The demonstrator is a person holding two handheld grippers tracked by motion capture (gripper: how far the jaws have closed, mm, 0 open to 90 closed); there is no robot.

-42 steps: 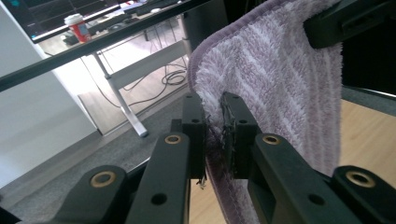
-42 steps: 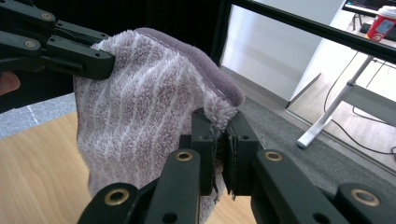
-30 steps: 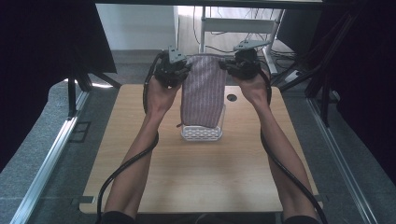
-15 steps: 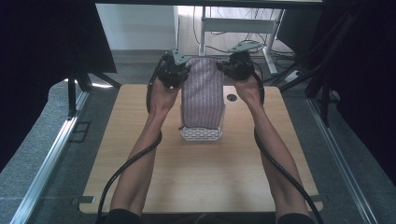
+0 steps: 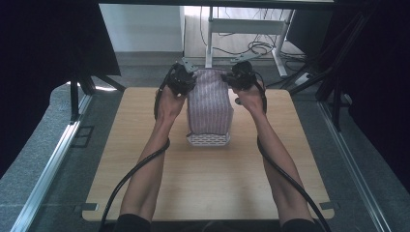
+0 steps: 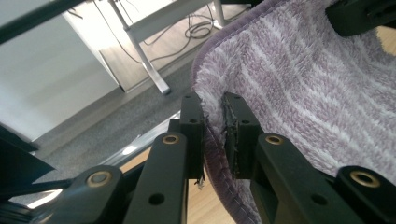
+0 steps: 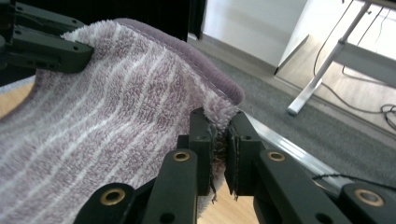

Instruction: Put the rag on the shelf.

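Held up over the far half of a pale wood-grain counter (image 5: pixel 203 183): a fluffy terry towel (image 5: pixel 209 104), mauve with thin white stripes and a stitched purple hem, stretched between two tongs and hanging down onto a white perforated plastic basket (image 5: pixel 208 140). Left tongs (image 6: pixel 215 133) clamped on one top corner, black pads biting into the pile just inside the hem; right tongs (image 7: pixel 219 149) clamped likewise on the other corner, loose threads poking out below the pads. Draped in a soft curve, nap thick and looped. Beyond the counter edge: grey carpeted floor (image 5: pixel 135 67), a white desk frame (image 5: pixel 251 26) with tangled cables (image 5: pixel 258 48), dark curtains (image 5: pixel 43 53) either side.
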